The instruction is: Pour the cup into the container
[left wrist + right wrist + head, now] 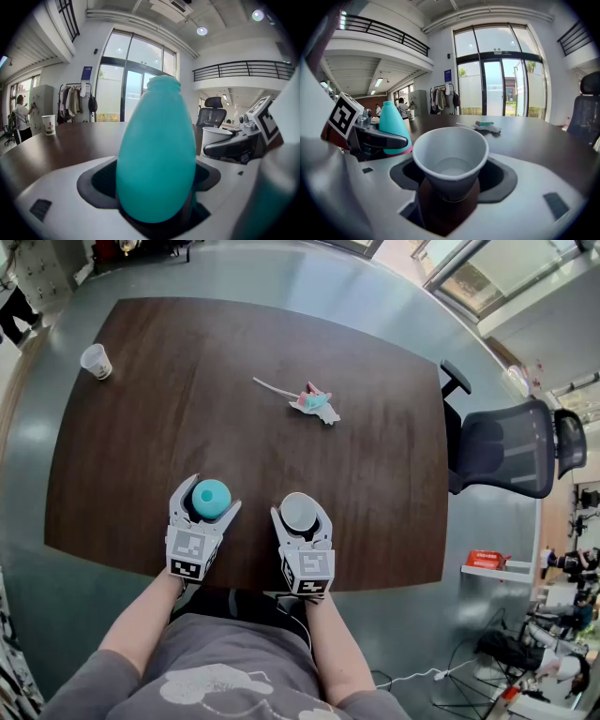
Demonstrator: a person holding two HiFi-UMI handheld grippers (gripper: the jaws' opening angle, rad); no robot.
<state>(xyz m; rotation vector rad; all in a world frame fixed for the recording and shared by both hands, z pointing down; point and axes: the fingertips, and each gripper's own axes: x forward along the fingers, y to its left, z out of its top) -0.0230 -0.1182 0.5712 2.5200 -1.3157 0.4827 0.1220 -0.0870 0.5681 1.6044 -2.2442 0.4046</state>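
From the head view, a brown table [281,427] is seen. At its near edge a teal bottle [211,496] is clasped upright by the left tongs [210,499], and just to its right a white paper cup [298,512] is held upright in the right tongs [300,515]. A second paper cup [96,361] stands at the far left corner, and crumpled litter [314,401] lies well beyond the tongs. Two cups, one bottle and two tongs are counted.

In the left gripper view, the bottle [157,154] is pressed between both pads, its neck uppermost.

In the right gripper view, the cup [450,159] is gripped low on its wall. Whether liquid lies inside cannot be told.
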